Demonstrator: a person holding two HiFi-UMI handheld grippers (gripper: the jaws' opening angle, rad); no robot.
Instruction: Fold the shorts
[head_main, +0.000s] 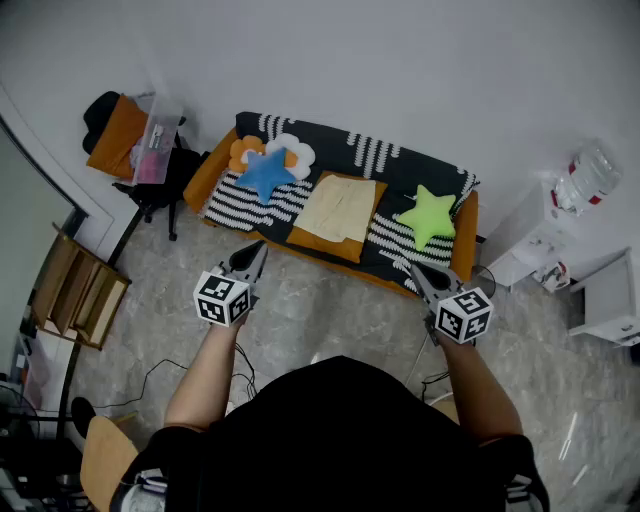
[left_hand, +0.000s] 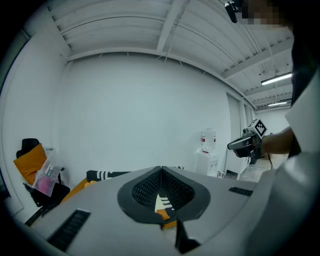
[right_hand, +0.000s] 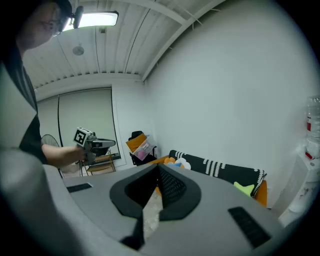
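The cream shorts lie flat on an orange cushion in the middle of the striped sofa. Both grippers hang in the air in front of the sofa, over the floor and apart from the shorts. My left gripper is shut with nothing in it and points toward the sofa's left half. My right gripper is also shut and empty, in front of the sofa's right half. In the left gripper view the shut left gripper shows a sliver of the shorts behind it. The right gripper is shut in its own view.
A blue star pillow, a flower pillow and a green star pillow sit on the sofa. A white water dispenser stands at the right. A chair with orange cloth and a wooden rack stand at the left. Cables run across the floor.
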